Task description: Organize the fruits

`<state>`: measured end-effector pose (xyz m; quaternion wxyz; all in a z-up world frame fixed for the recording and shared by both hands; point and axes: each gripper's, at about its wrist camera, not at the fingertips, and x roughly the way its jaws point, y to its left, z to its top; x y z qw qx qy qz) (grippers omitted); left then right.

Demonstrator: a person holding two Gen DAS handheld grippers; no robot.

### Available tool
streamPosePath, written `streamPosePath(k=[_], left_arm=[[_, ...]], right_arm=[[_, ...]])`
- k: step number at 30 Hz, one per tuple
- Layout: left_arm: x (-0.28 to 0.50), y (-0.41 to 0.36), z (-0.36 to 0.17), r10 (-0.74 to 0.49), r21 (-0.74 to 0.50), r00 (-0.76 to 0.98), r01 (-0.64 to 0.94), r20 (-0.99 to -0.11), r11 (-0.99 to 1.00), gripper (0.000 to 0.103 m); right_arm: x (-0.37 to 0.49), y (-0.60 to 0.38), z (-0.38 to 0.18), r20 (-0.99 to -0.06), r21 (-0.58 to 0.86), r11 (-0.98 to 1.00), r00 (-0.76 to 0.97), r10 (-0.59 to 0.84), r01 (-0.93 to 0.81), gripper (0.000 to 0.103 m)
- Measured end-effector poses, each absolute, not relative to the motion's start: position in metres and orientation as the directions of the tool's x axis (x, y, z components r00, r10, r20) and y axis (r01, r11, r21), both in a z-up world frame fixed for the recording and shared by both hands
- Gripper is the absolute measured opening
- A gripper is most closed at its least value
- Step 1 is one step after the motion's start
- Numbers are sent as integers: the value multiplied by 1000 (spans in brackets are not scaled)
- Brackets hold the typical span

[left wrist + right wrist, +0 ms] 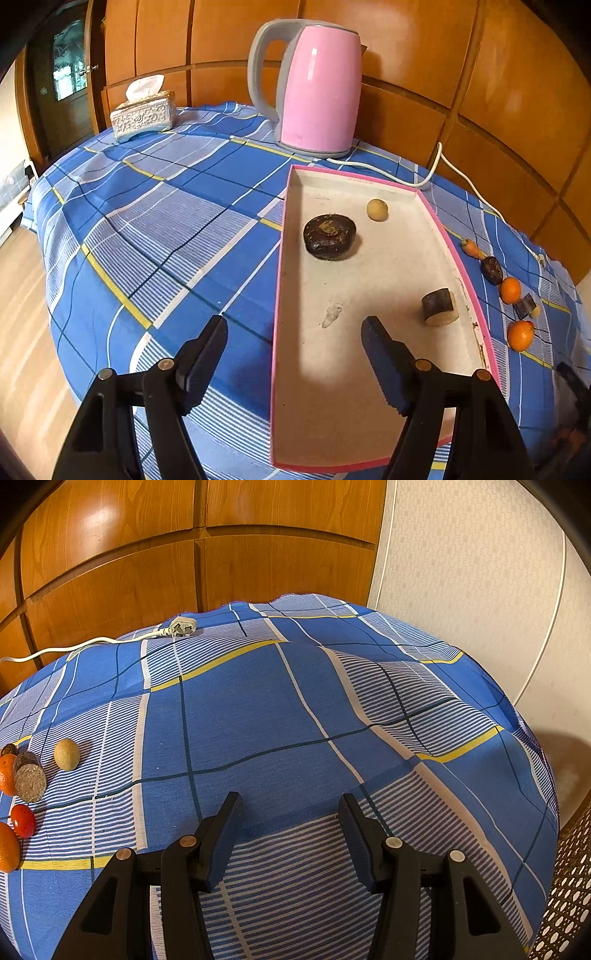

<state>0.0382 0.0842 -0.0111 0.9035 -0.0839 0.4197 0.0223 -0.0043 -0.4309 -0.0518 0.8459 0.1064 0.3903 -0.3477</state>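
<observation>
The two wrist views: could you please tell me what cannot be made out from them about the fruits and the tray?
- Left wrist view: the tray's near end sits behind the left gripper's arms.
- Left wrist view: the row of pieces beside the tray is small and warped near the edge, so their kinds stay uncertain.
- Right wrist view: two oranges are cut by the left edge; the tray is out of frame.
</observation>
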Motion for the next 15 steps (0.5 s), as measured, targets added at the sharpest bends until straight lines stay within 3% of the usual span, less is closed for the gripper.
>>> streamPosePath(k=[15], left_arm=[[29,98,-20,-20,-147,643,-145,-766,978,75]], right_arm=[[3,-430,-47,-781,-44,766,456,-426,642,55]])
